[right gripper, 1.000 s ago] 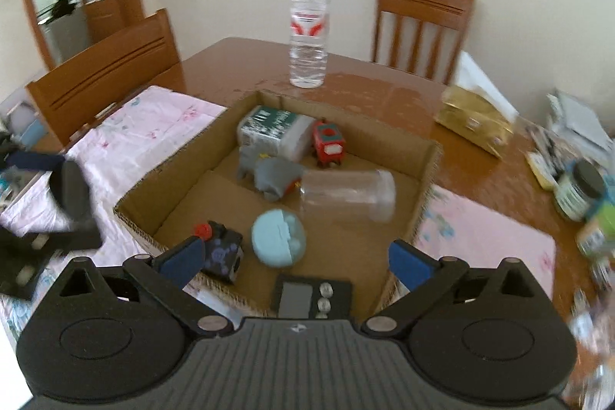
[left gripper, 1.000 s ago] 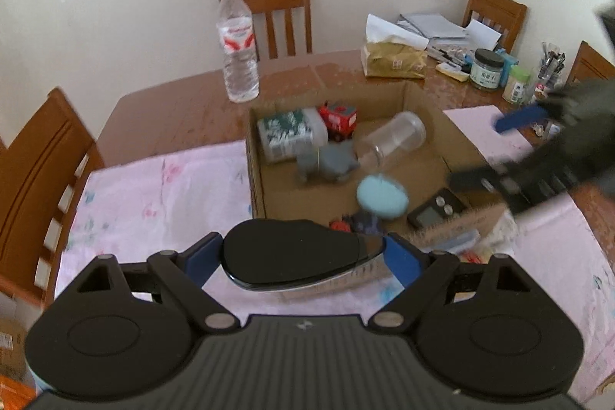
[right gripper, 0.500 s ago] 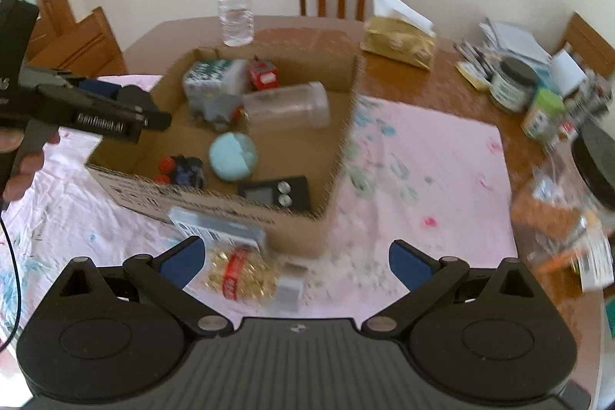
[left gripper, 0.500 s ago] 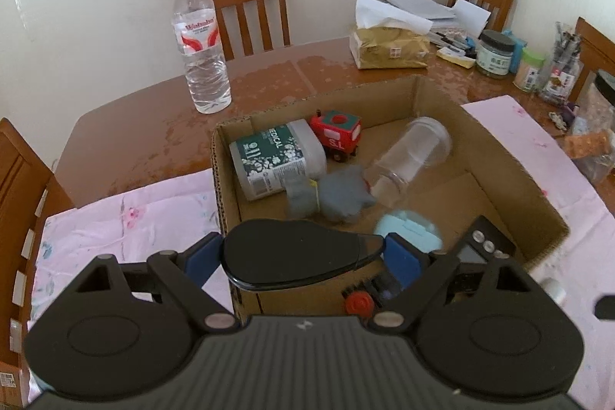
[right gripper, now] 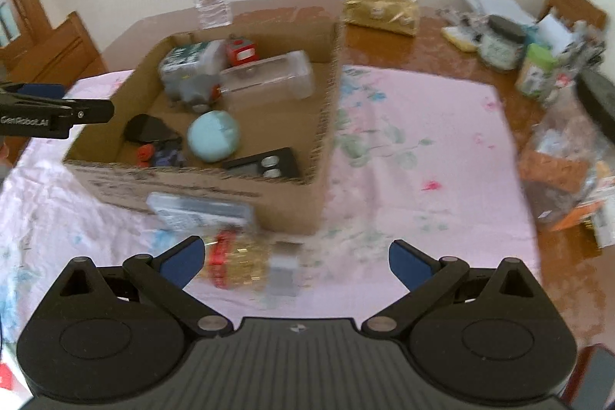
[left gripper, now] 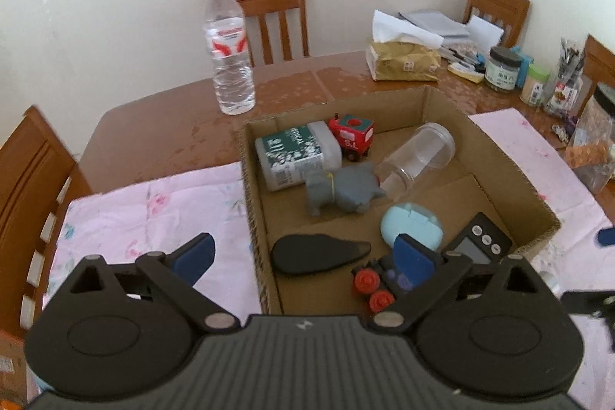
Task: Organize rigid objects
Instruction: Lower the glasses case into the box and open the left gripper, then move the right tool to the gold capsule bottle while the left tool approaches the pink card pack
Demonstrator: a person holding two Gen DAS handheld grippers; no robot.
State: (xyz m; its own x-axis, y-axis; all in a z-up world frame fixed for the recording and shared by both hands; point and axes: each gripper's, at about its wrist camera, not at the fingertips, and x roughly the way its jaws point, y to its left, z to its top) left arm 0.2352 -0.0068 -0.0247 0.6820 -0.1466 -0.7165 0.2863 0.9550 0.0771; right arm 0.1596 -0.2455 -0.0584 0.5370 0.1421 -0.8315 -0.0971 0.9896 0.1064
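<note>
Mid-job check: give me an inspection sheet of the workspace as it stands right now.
Surface: wooden table with a pink floral cloth under the cardboard box.
Job's things: in the box, black oval case, grey toy, red toy train, clear jar, round blue case, timer. Outside, by its near wall, a gold packet.
Clutter: water bottle, tissue pack, jars and papers at the far right.
Grippers: left gripper opening, nothing between the jaws; right gripper open over the gold packet.
Cables: nothing seen.
Surroundings: wooden chairs, white wall.
</note>
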